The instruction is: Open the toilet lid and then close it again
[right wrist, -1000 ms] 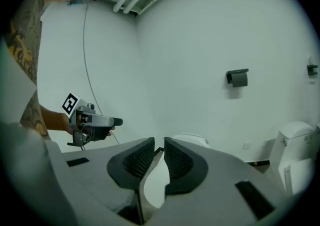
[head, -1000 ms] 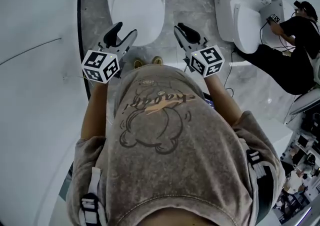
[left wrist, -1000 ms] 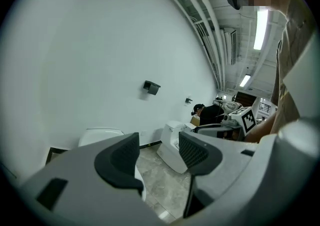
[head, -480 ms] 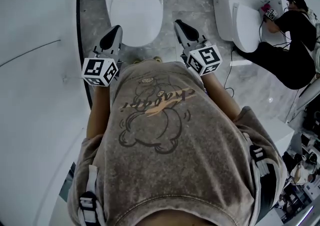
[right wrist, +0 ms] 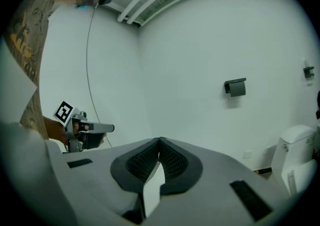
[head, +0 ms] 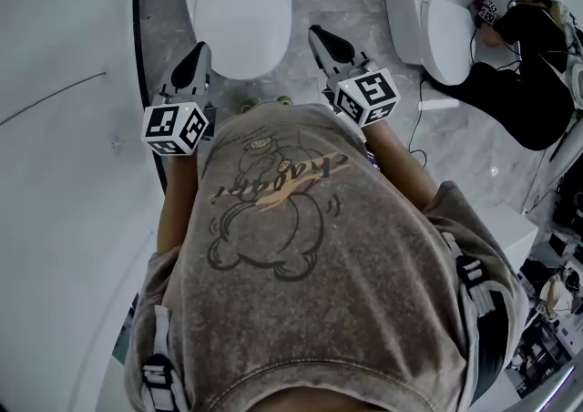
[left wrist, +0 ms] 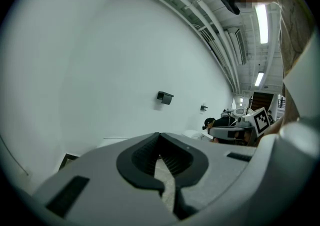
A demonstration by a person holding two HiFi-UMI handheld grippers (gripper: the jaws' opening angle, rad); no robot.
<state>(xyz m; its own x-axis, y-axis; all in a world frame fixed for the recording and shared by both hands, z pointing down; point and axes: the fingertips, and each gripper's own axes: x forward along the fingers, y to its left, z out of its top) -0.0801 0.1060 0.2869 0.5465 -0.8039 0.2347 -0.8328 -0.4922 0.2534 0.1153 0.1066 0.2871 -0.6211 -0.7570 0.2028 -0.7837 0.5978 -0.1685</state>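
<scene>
Since a second ago both claws have pressed together. Head view: left claw [head: 199,53] and right claw [head: 317,34] flank the front of the closed toilet lid [head: 239,9]. Left gripper view: tips meet, nothing between. Right gripper view: likewise.

A washed grey-brown short-sleeved T-shirt [head: 291,310] bears a dark cartoon bear outline and slanted orange lettering. Black shoulder straps [head: 471,278] carry white bars. Grey left tongs [head: 199,47] and right tongs [head: 315,33] have black ribbed pads [left wrist: 142,152] and black-and-white marker cubes [head: 173,128]
</scene>
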